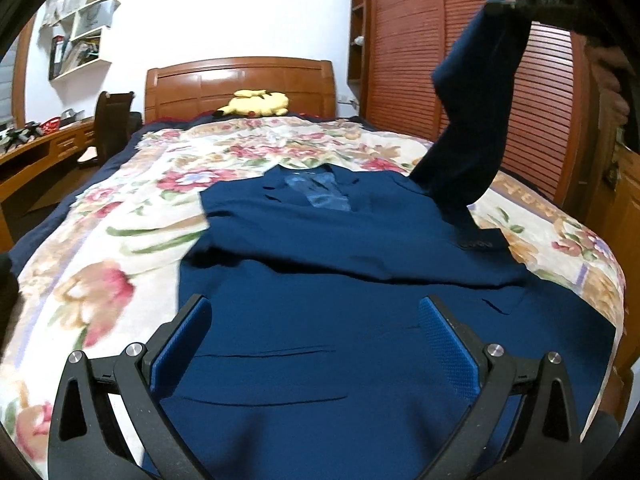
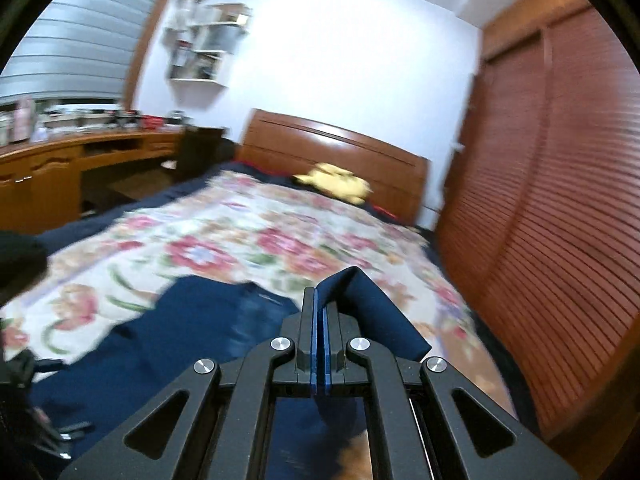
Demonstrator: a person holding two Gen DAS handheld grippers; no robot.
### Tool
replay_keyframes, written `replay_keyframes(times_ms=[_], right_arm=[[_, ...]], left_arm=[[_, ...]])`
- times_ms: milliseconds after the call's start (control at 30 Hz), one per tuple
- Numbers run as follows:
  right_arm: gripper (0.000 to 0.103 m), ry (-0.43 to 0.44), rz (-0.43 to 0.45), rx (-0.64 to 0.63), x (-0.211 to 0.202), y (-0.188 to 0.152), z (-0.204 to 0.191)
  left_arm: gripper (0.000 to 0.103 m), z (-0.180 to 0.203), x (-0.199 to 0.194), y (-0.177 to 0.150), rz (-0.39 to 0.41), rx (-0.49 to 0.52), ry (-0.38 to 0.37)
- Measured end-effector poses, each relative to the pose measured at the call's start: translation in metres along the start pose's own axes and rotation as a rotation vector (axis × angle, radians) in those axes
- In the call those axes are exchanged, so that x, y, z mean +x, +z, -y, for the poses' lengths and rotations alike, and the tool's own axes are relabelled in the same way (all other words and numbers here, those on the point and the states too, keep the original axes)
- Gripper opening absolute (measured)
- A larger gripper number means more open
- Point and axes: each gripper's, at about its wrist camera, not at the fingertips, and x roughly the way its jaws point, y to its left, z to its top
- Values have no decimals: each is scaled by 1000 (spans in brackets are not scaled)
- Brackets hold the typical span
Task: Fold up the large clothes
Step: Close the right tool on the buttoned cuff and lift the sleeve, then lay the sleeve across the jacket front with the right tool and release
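Note:
A navy blue jacket (image 1: 340, 280) lies spread on the floral bedspread (image 1: 120, 248), collar toward the headboard. My left gripper (image 1: 316, 320) is open and empty, just above the jacket's lower front. My right gripper (image 2: 320, 300) is shut on the jacket's right sleeve (image 2: 372, 308) and holds it high above the bed. In the left wrist view the sleeve (image 1: 472, 120) rises from the shoulder up to the right gripper (image 1: 520, 4) at the top right. The jacket body also shows in the right wrist view (image 2: 180, 340).
A yellow plush toy (image 1: 256, 104) lies by the wooden headboard (image 1: 240, 80). A louvred wooden wardrobe (image 1: 420, 40) stands close along the bed's right side. A desk (image 1: 36, 160) and chair (image 1: 112, 120) stand at the left.

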Motion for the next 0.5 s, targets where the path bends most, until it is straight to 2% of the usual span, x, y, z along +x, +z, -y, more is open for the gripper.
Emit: replay_keyframes(times_ms=[100, 200, 233, 333, 367, 400, 500], right_arm=[[2, 85, -6, -31, -18, 0, -31], [2, 161, -91, -38, -18, -10, -55], [6, 170, -122, -46, -17, -15, -61], [36, 199, -175, -53, -17, -29, -69], [53, 213, -183, -52, -21, -34, -71], [62, 210, -181, -52, -18, -28, -73], [63, 214, -199, -40, -7, -27, -73]], left_arm=[[103, -8, -3, -1, 6, -3, 22], [103, -15, -5, -2, 8, -5, 38], [103, -17, -6, -3, 9, -6, 42], [103, -22, -8, -4, 11, -7, 50], [103, -24, -9, -4, 11, -7, 52], [103, -24, -9, -4, 11, -8, 53], [103, -26, -8, -3, 11, -12, 53]])
